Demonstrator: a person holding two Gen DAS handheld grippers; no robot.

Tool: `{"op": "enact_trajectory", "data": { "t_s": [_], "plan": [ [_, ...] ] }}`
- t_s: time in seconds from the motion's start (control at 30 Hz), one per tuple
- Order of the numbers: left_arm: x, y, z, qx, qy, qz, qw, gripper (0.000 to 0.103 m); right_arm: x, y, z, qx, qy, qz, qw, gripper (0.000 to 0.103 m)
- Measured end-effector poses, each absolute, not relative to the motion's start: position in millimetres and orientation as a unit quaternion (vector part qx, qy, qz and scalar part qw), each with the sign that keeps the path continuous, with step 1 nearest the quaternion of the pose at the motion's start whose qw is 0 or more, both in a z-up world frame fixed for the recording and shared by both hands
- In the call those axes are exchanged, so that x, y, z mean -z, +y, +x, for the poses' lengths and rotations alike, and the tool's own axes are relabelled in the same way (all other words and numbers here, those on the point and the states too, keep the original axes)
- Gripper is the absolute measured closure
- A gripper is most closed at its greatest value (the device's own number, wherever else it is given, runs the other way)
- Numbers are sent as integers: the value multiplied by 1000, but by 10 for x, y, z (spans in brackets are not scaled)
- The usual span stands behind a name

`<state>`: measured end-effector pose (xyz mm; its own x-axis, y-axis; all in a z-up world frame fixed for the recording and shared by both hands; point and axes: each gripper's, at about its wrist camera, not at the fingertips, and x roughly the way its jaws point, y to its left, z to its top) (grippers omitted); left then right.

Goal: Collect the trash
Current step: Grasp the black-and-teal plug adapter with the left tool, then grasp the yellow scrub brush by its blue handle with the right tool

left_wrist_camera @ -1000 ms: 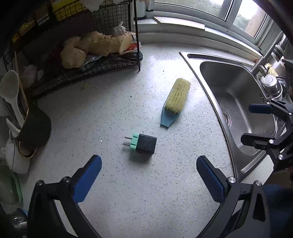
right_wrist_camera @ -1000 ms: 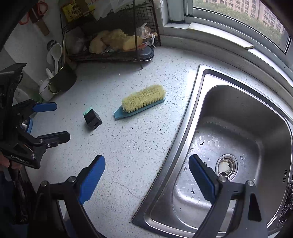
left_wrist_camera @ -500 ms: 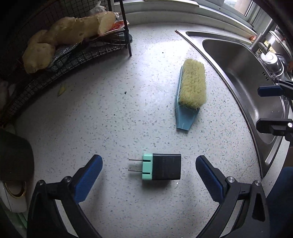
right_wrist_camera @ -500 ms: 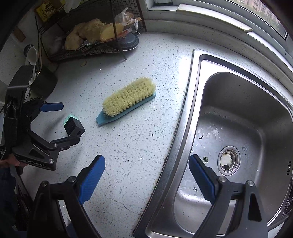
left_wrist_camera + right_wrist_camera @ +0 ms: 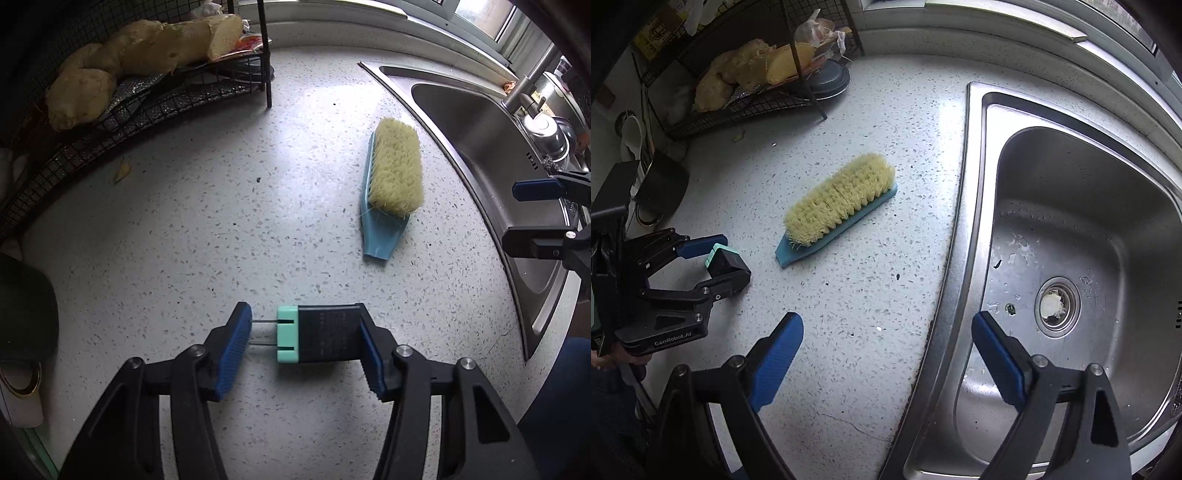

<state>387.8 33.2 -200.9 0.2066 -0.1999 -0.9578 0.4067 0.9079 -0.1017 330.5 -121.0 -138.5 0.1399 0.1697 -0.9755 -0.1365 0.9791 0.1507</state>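
A black plug adapter with a mint-green face and two metal prongs (image 5: 317,339) lies on the speckled white counter. My left gripper (image 5: 304,345) is shut on it: the right pad presses its black end, the left pad meets the prong tips. It also shows in the right wrist view (image 5: 724,263), held by the left gripper (image 5: 713,262). My right gripper (image 5: 886,358) is open and empty, over the counter's edge by the sink (image 5: 979,155). A yellow-bristled scrub brush with a blue back (image 5: 393,177) lies beyond the adapter, and is seen in the right wrist view (image 5: 838,201).
A black wire rack (image 5: 155,99) with ginger root (image 5: 140,48) stands at the back left. A dark cup (image 5: 22,306) sits at the left edge. The steel sink has a faucet (image 5: 532,92) and a drain with white scraps (image 5: 1052,304).
My left gripper moved forward and down around the adapter and closed on it. The right gripper moved slightly closer to the counter and stayed open.
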Motion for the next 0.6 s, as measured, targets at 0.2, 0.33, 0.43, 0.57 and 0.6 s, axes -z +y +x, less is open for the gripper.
{"op": "enact_trajectory", "data": {
  "t_s": [0.2, 0.33, 0.43, 0.57, 0.6],
  "plan": [
    [1816, 672, 3844, 165, 590, 41, 789, 50, 1400, -1080, 3577, -90, 656, 45, 748, 11],
    [1683, 872, 3943, 132, 587, 31, 798, 50, 1471, -939, 3778, -85, 659, 54, 745, 11],
    [1592, 995, 4002, 116, 585, 25, 803, 50, 1524, -813, 3932, -88, 666, 82, 737, 11],
    [1502, 1088, 4117, 99, 586, 22, 804, 50, 1592, -656, 4101, -82, 671, 82, 732, 11],
    [1481, 1107, 4136, 98, 585, 20, 805, 50, 1607, -621, 4135, -81, 672, 80, 731, 11]
  ]
}}
